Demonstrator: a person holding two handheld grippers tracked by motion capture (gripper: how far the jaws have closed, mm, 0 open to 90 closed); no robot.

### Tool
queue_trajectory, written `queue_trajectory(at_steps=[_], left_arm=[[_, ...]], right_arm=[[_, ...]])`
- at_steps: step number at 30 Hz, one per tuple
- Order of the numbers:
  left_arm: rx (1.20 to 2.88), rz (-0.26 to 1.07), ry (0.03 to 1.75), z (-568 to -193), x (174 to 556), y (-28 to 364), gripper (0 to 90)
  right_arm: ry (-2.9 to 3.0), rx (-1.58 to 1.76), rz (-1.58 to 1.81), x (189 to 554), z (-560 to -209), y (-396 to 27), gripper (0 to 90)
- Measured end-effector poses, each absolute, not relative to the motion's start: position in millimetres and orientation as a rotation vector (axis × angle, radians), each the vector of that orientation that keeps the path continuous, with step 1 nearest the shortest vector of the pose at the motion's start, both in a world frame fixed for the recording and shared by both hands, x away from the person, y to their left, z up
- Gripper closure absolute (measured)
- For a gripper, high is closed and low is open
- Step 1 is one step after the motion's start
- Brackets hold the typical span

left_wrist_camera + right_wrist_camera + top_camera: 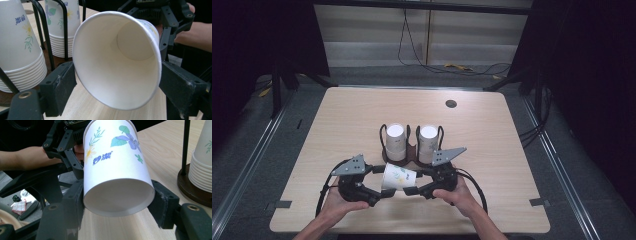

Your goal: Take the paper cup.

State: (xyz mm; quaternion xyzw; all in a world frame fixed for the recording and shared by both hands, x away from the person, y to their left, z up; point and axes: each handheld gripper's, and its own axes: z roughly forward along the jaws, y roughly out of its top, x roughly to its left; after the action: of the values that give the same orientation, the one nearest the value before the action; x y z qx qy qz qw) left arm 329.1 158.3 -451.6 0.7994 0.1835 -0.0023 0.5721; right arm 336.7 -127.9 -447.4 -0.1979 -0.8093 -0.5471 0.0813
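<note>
While the paper cup (398, 177) is held sideways above the table (342, 115), in front of the two cup stacks (396, 142), one grip should be kept firm. Its rim is clamped by the left gripper (383, 192); its base is pinched by the narrowed right gripper (410, 190).

A single white paper cup (398, 176) lies on its side above the table's near half, between two hand-held tools, just in front of the two inverted stacks. Its outer wall is printed with green leaves, a purple flower, a yellow-centred daisy and blue characters (115, 157). Its wide rolled-rim mouth points toward the person's left, showing a plain white inside and a round base deep within (117, 60). The narrow flat bottom faces the person's right. The wall looks smooth and round, with no crease or dent visible.
</note>
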Motion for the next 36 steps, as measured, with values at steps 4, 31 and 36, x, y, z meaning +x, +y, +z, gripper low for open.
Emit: queue_trajectory(at_steps=[4, 31, 36], left_arm=[[1.853, -0.016, 0.448, -451, 330, 159, 15.6], [1.815, -0.025, 0.446, -450, 330, 160, 16.3], [1.822, -0.024, 0.434, -450, 330, 161, 16.7]], right_arm=[[-2.395, -0.603, -1.665, 337, -450, -129, 36.8], [-2.36, -0.549, -1.762, 334, -459, -124, 36.8], [-2.369, -0.532, -1.756, 333, -460, -123, 36.9]])
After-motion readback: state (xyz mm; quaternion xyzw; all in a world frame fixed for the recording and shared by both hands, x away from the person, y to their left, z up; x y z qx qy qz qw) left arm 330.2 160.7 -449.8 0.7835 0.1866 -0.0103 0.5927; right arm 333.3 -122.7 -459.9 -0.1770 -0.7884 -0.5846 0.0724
